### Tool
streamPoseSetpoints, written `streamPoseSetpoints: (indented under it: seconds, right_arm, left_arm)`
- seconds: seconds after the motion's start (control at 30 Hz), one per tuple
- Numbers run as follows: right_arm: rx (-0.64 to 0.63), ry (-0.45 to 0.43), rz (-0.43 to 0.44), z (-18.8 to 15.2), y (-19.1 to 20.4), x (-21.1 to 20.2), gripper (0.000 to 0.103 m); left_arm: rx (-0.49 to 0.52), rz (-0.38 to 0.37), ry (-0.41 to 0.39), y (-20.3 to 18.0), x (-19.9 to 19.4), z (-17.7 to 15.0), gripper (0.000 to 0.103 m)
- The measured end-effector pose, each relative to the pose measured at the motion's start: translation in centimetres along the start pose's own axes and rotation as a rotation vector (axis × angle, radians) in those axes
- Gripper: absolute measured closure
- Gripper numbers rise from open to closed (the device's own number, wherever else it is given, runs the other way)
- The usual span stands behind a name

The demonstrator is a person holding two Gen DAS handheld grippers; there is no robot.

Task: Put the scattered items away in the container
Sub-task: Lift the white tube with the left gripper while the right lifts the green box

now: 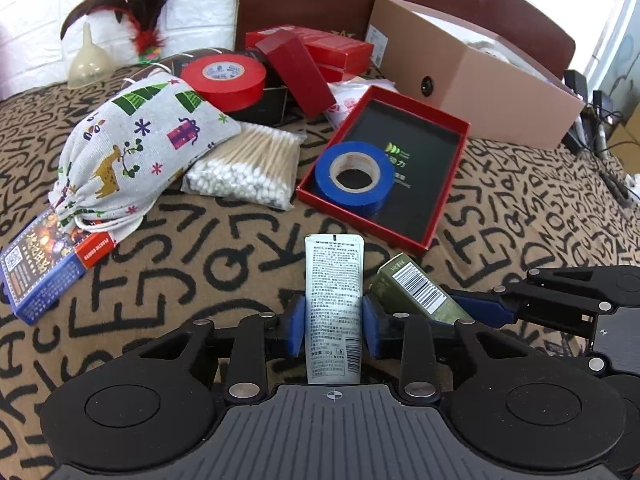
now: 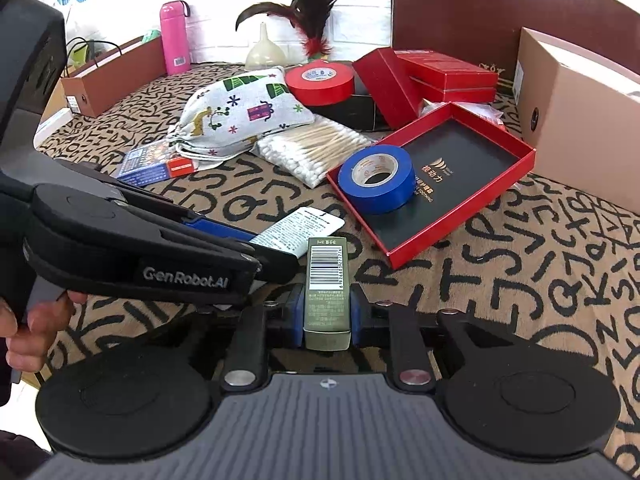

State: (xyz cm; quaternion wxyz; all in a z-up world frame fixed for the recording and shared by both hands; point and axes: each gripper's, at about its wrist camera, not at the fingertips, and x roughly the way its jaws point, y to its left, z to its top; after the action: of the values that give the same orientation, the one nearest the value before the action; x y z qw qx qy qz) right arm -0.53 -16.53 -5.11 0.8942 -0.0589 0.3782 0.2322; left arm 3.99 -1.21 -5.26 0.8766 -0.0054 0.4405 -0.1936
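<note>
Down on the letter-print blanket, left gripper squeezes a soft white plastic tube mid-body, right gripper clamps the stiff, light olive carton; the red tray sits just ahead.

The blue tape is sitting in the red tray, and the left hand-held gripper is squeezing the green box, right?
Not quite. The left hand-held gripper is squeezing the white tube, as the left wrist view shows. The green box is in the right hand-held gripper, seen in the right wrist view. The blue tape does sit in the red tray.
</note>
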Motion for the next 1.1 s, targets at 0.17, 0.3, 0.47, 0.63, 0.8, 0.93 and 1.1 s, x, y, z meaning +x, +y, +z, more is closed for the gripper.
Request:
streamPoseSetpoints:
  seconds: [0.17,0.3,0.47,0.63,0.8,0.93,1.1]
  right_arm:
    - [-0.002,-0.020,0.002,-0.2,0.2,-1.1,0.078]
    - [-0.002,-0.051,0.005,-0.1,0.2,-2.4,0.078]
    - [0.004,-0.118,-0.003,0.7,-0.5,-4.7,0.078]
    - [0.001,-0.185,-0.025,2.2,-1.8,-6.5,0.078]
    - [0.022,-0.201,-0.043,3.0,-3.5,-6.7,0.078]
    - [0.036,-0.194,-0.045,2.6,-4.0,-6.4,0.078]
    - [0.064,-0.153,-0.048,1.2,-4.6,-5.6,0.078]
  left_arm:
    - [-0.004,-0.016,-0.015,-0.5,-1.1,-0.2,0.074]
    - [0.001,-0.039,-0.043,-1.1,-2.5,0.2,0.074]
    - [0.030,-0.076,-0.094,-2.7,-4.1,2.1,0.089]
    - [0.070,-0.107,-0.129,-4.6,-4.0,4.5,0.097]
    - [0.085,-0.134,-0.119,-5.8,-3.2,5.2,0.103]
    - [0.092,-0.111,-0.106,-5.4,-2.9,4.9,0.080]
    - [0.060,-0.046,-0.049,-2.8,-3.0,2.6,0.058]
